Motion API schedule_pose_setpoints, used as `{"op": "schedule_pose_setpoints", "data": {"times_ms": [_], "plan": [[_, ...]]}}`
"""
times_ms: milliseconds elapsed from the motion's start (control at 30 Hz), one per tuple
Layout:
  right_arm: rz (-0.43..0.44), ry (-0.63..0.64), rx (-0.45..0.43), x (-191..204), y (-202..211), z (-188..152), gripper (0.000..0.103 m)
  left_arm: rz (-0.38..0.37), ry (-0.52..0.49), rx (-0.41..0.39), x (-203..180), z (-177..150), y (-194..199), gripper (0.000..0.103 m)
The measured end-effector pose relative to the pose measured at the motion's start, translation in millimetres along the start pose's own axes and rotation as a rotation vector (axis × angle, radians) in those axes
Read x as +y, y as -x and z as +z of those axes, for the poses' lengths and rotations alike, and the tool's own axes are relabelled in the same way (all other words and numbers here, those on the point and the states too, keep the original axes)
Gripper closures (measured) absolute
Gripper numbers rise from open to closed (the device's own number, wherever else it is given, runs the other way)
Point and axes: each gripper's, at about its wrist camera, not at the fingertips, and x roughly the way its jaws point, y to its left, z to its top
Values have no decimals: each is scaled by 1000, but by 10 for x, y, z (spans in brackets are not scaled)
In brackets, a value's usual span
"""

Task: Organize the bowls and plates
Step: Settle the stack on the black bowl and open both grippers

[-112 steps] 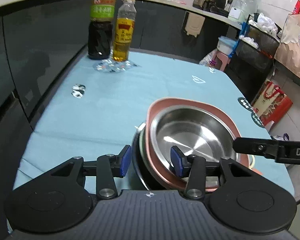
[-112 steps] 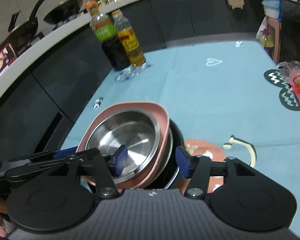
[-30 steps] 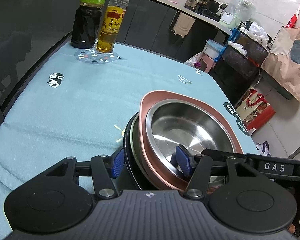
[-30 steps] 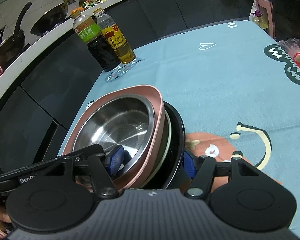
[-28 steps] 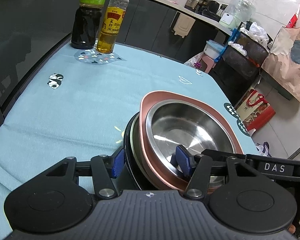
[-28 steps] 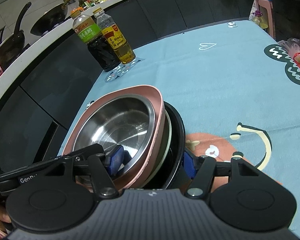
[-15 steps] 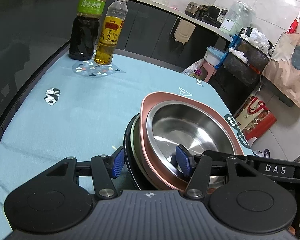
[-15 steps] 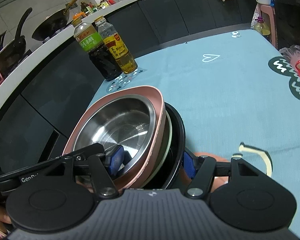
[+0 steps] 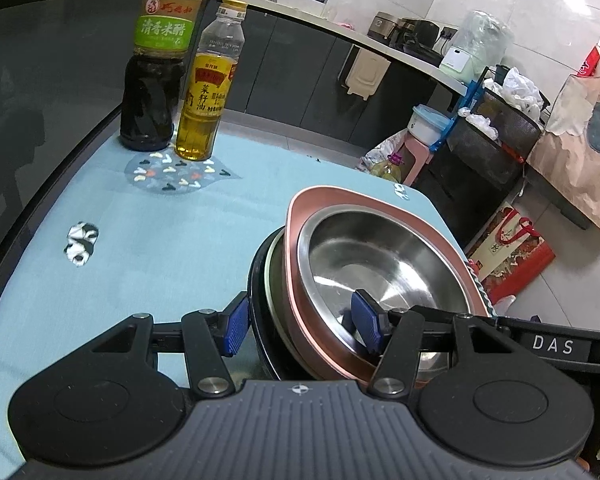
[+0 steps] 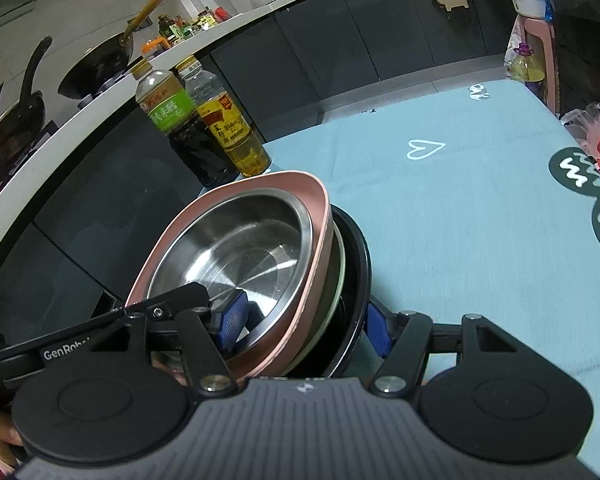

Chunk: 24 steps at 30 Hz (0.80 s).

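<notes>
Both tools clamp one nested stack of dishes: a steel bowl (image 9: pixel 380 264) inside a pink plate (image 9: pixel 300 216), over a black dish (image 10: pixel 358 264). The left tool (image 9: pixel 298 322) grips its left rim, the right tool (image 10: pixel 306 322) its right rim. Beyond the stack on the blue tabletop (image 9: pixel 160 240) stand a vinegar bottle (image 9: pixel 156 64) and an oil bottle (image 9: pixel 208 88).

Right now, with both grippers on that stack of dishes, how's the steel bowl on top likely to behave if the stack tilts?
The steel bowl sits loose inside the pink plate, so it could probably slide. Its polished surface looks slippery under the blue pads. It seems rigid and unlikely to break, though it may clatter.
</notes>
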Motion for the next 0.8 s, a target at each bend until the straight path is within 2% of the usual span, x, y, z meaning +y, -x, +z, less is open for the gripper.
{"op": "schedule_pose_setpoints", "data": {"times_ms": [800], "plan": [[-19,-33,10,-205,-464,654,55,6,17,8,39,612,-665,51]]}}
